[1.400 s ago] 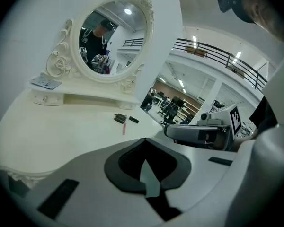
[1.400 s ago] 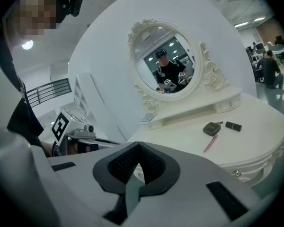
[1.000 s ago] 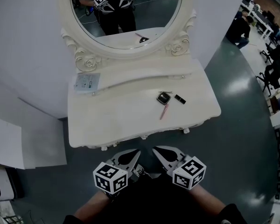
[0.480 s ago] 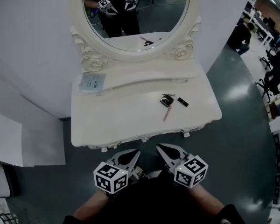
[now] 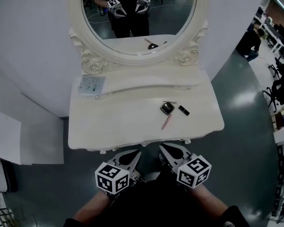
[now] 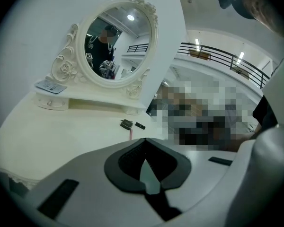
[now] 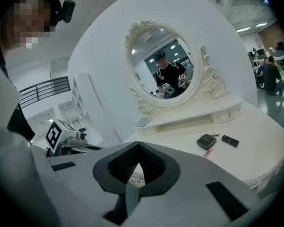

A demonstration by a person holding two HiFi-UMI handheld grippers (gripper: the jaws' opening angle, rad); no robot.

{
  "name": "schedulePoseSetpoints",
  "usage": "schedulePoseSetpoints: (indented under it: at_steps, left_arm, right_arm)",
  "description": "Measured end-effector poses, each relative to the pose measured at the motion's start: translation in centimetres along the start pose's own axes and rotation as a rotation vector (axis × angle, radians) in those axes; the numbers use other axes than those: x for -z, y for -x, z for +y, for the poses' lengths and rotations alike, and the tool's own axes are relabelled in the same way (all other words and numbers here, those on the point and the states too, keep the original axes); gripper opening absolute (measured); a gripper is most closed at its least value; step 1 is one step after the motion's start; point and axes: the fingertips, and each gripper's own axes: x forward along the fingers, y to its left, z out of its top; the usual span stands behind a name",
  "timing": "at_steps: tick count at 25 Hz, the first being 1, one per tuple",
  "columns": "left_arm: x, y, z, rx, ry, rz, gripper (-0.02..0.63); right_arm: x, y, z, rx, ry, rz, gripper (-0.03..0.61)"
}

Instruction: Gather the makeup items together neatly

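Both my grippers hang close to my body, short of the front edge of the vanity table (image 5: 109, 126). The left gripper (image 5: 131, 157) and the right gripper (image 5: 168, 153) each have their jaws pressed together with nothing between them. The makeup lies right of the tabletop's middle: a dark compact (image 5: 167, 108), a black lipstick tube (image 5: 183, 110) just beside it on the right, and a thin pink stick (image 5: 166, 122) in front of the compact, pointing toward me. The risk I see is the pink stick. It lies flat and nearest the front edge, so a clumsy nudge could roll it off toward me. The lipstick could also skid rightward if I come in with the jaws not yet parted. Compared with a second ago, the items lie the same way on the table and my grippers have stayed shut. Only my head has shifted, bringing more of the oval mirror (image 5: 132, 13) into view.
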Motion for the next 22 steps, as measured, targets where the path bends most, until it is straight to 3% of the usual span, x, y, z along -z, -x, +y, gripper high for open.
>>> schedulePoseSetpoints:
  at_steps: [22]
  left_arm:
    - [-3.0,-16.0,0.1,-0.057,0.005,0.098,0.018]
  right_arm:
    - [-2.0,0.9,-16.2,0.021,-0.077,0.085,0.028]
